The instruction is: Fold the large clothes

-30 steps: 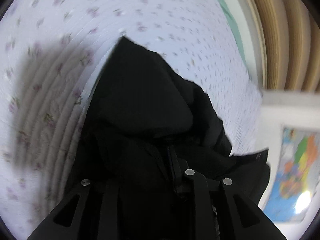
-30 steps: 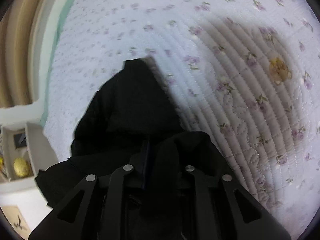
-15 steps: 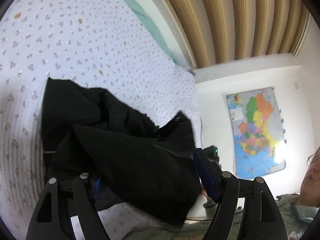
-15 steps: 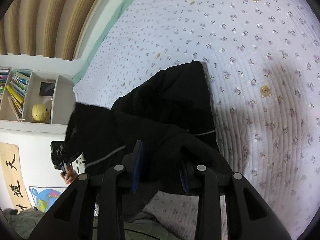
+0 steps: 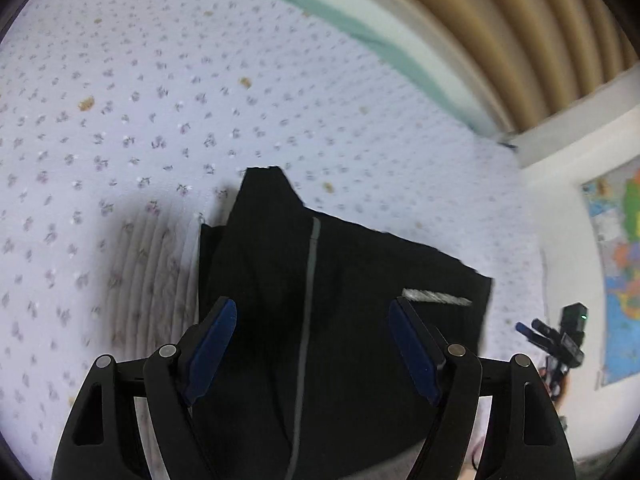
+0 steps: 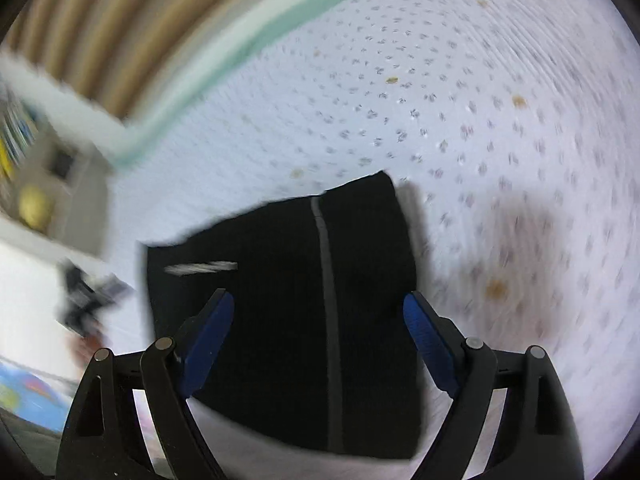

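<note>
Black clothes lie folded on the flowery bed.

The left gripper (image 5: 312, 344) is spread wide and holds nothing; the black garment (image 5: 340, 320) lies flat on the bedspread (image 5: 160, 120) just ahead of it. The right gripper (image 6: 318, 340) is spread wide too, likely above the cloth, though its view is blurry.

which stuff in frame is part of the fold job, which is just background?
Job:
- black garment, lying flat on the bed
- left tool, open, holding nothing
- right tool, open, holding nothing

Background:
- floral quilt under the garment
- wall map
- shelf unit, blurred
- tan curtain
</note>
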A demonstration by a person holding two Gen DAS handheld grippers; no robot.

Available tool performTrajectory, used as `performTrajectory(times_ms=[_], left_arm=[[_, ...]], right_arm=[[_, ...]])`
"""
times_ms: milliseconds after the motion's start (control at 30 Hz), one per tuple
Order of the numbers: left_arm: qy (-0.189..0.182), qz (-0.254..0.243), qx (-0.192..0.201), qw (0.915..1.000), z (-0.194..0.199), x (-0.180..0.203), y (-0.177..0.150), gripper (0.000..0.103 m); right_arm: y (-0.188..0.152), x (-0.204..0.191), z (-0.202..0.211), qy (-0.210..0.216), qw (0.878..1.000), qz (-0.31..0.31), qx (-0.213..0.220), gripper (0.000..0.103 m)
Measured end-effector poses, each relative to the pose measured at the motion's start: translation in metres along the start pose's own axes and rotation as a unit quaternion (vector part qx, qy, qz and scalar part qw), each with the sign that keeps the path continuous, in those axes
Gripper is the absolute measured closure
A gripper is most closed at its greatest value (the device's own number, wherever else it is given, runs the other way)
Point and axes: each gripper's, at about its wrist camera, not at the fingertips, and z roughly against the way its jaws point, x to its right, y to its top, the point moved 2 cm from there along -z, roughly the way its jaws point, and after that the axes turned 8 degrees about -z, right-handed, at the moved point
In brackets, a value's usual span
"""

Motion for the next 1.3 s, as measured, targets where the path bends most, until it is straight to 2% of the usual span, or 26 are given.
performTrajectory(times_ms=[67,200,267,333,433,500,533,567,600,633,667,767,833,933,1000,1100,1200,1267,1300], left_arm=[[0.011,0.011,-0.011,0.9998,-0.022,-0.003,0.007,0.024],[0.017,0.018,-0.036,0.9991,-0.055,-0.017,0.02,0.024],[0.032,0.017,-0.037,0.9987,-0.064,-0.022,0.025,0.024],[0.032,0.033,-0.036,0.9983,-0.068,-0.028,0.028,0.024],[0.023,0.044,-0.046,0.9977,-0.08,-0.035,0.031,0.024],[0.038,0.03,-0.062,0.9969,-0.09,-0.032,0.031,0.024],[0.051,0.02,-0.064,0.9964,-0.093,-0.031,0.029,0.024],[0.053,0.014,-0.057,0.9969,-0.092,-0.03,0.028,0.029],[0.046,0.004,-0.043,0.998,-0.087,-0.027,0.028,0.053],[0.033,-0.002,-0.032,0.9989,-0.083,-0.024,0.027,0.068],[0.017,-0.004,-0.025,0.9995,-0.078,-0.022,0.026,0.089],[0.02,-0.028,0.018,0.9992,-0.053,-0.006,0.026,0.092],[0.003,-0.025,0.055,0.9982,-0.027,0.004,0.033,0.092],[-0.015,-0.02,0.097,0.995,-0.002,0.013,0.049,0.092],[-0.002,-0.023,0.103,0.9944,-0.002,0.014,0.06,0.092],[0.045,-0.01,0.067,0.9967,-0.035,0.003,0.071,0.092],[0.096,0.017,-0.003,0.9952,-0.085,-0.023,0.063,0.091],[0.128,0.007,-0.051,0.9904,-0.122,-0.034,0.05,0.084],[0.134,0.002,-0.05,0.9897,-0.128,-0.035,0.048,0.082]], right_arm=[[0.009,0.001,-0.02,-0.03,0.999,0.026,-0.004,0.014],[0.029,0.011,-0.058,-0.045,0.998,0.038,-0.019,0.014],[0.041,0.017,-0.075,-0.054,0.998,0.041,-0.02,0.014],[0.049,0.02,-0.093,-0.055,0.998,0.036,-0.026,0.014],[0.053,0.023,-0.117,-0.023,0.998,0.01,-0.052,0.015],[0.048,0.014,-0.121,-0.045,0.998,0.037,-0.037,0.04],[0.045,0.008,-0.121,-0.055,0.997,0.051,-0.031,0.045],[0.041,0.003,-0.118,-0.073,0.995,0.067,-0.019,0.063],[0.036,-0.004,-0.11,-0.098,0.992,0.086,-0.001,0.086],[0.033,-0.008,-0.102,-0.111,0.989,0.096,0.012,0.087],[0.031,-0.011,-0.094,-0.116,0.988,0.101,0.023,0.089],[0.033,-0.026,-0.059,-0.12,0.984,0.115,0.065,0.091],[0.04,-0.041,-0.043,-0.129,0.979,0.13,0.086,0.091],[0.057,-0.06,-0.031,-0.142,0.972,0.147,0.114,0.092],[0.073,-0.063,-0.038,-0.145,0.972,0.138,0.124,0.092],[0.091,-0.05,-0.073,-0.151,0.978,0.102,0.102,0.092],[0.091,-0.026,-0.128,-0.173,0.981,0.072,0.048,0.091],[0.085,-0.008,-0.163,-0.185,0.981,0.057,0.006,0.088],[0.082,-0.002,-0.172,-0.19,0.98,0.052,-0.001,0.085]])
